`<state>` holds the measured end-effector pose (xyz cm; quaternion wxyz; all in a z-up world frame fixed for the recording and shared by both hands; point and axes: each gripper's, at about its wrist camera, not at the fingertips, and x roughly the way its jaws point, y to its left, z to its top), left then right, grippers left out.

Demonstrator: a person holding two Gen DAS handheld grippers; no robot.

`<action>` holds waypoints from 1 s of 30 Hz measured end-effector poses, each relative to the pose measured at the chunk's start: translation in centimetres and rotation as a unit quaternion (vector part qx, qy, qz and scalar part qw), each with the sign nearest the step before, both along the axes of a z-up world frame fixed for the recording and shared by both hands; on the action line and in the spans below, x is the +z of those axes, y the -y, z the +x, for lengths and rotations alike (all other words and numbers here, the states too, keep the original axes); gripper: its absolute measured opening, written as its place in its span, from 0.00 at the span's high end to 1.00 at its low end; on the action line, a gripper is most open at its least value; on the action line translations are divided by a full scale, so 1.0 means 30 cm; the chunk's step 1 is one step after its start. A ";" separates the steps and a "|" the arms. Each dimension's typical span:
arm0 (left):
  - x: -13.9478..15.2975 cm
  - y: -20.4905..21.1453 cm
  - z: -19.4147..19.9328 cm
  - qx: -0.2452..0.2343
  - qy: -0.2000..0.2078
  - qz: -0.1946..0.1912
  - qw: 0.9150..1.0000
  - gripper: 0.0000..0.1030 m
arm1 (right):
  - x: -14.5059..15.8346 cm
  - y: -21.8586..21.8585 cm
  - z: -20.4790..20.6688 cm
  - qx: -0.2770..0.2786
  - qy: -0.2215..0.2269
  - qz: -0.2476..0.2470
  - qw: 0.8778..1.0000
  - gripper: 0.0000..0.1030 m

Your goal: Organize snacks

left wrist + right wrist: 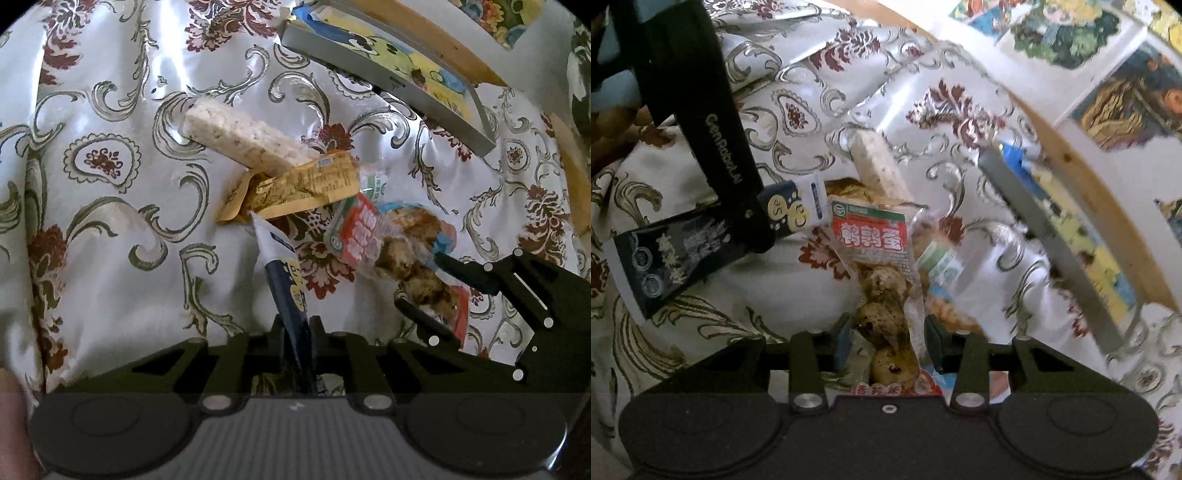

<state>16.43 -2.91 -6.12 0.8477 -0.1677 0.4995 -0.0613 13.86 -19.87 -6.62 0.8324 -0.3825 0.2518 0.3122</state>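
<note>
A dark blue and white snack packet stands up between the fingers of my left gripper, which is shut on it. In the right wrist view the same packet hangs under the left gripper. My right gripper is shut on a clear quail egg packet with a red label. The left wrist view shows that packet held by the right gripper. A pale rice bar leans on a yellow packet on the cloth.
A floral satin cloth covers the surface. A grey tray with cartoon-printed items lies at the back right, beside a wooden edge. Another clear packet with a green label lies under the quail eggs. A thumb shows at lower left.
</note>
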 end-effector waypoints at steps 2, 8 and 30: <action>0.007 -0.004 -0.006 0.004 0.000 -0.006 1.000 0.89 | 0.010 0.004 0.003 -0.006 0.008 0.006 1.000 0.58; 0.047 -0.002 -0.024 0.002 0.011 -0.016 1.000 0.91 | 0.056 0.031 0.017 -0.036 0.027 0.042 0.998 0.58; 0.352 0.098 0.348 0.020 0.160 -0.007 0.987 0.91 | 0.347 0.170 0.399 -0.227 0.118 0.258 0.932 0.58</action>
